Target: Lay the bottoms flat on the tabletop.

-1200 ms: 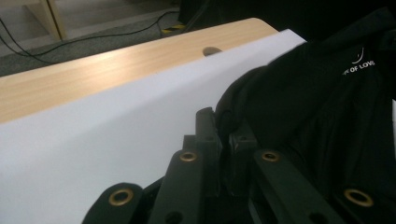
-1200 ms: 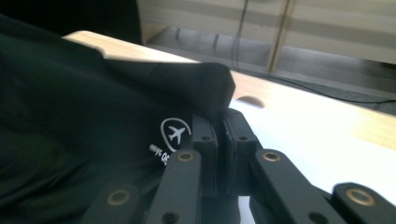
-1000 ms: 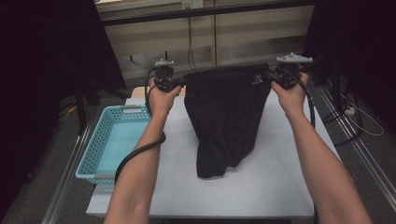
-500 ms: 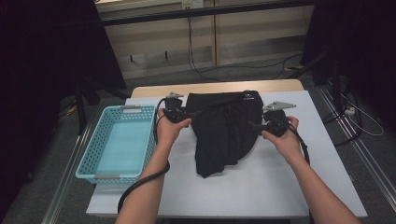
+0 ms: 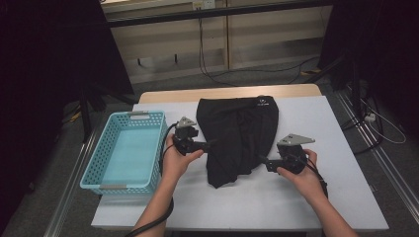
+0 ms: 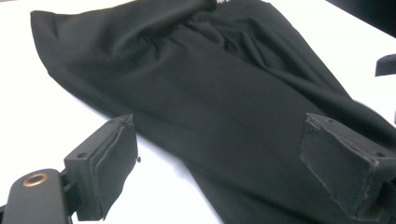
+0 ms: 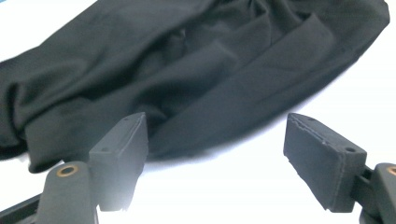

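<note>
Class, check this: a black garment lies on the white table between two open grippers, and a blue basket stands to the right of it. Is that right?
One slip: the blue basket stands to the left of the black garment, beside the left gripper, as the high view shows. The rest holds: the garment lies on the white table between the left gripper and the right gripper, both open.

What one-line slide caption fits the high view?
Both tongs, left and right, open at either side of black garment beside blue basket.

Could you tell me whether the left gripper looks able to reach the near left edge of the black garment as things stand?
Probably yes: the left gripper has open jaws beside the black garment, with bare table between and nothing in the way.
</note>
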A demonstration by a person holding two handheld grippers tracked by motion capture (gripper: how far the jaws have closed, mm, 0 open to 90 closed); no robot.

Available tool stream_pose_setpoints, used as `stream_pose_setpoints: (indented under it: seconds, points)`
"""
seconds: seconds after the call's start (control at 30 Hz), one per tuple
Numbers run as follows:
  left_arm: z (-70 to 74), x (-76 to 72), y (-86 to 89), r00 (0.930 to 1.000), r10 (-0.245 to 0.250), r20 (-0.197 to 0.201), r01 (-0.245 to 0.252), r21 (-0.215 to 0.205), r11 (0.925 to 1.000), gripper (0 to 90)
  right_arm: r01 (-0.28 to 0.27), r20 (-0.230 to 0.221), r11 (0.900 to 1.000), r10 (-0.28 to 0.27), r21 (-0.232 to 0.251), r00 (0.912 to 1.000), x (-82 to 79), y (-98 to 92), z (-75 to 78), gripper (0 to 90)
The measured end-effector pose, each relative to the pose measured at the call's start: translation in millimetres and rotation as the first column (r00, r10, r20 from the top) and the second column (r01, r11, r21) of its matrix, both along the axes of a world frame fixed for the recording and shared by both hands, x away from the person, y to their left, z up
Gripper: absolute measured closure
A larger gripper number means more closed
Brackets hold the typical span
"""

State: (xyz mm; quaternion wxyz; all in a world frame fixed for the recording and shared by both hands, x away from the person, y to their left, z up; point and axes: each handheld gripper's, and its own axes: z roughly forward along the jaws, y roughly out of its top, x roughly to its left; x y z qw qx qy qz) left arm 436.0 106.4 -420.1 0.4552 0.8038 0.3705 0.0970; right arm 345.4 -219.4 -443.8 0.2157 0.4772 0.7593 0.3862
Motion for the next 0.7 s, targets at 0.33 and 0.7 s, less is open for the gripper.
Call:
stream_pose_setpoints:
  seconds: [0.33, 0.7]
  points:
    - [-0.9, -10.2, 3.8, 0.9996, -0.014, 0.026, 0.013, 0.012, 0.9998, 11.3, -0.015, -0.014, 0.999, 0.015, -0.033, 0.9998, -1.0, 5.9, -6.1, 18.6]
    - [-2.8, -21.9, -6.1, 0.9981, -0.054, 0.027, 0.053, 0.033, 0.9980, 11.1, 0.013, -0.023, 1.000, -0.013, 0.001, 0.9997, -4.3, -5.3, -3.8, 17.0]
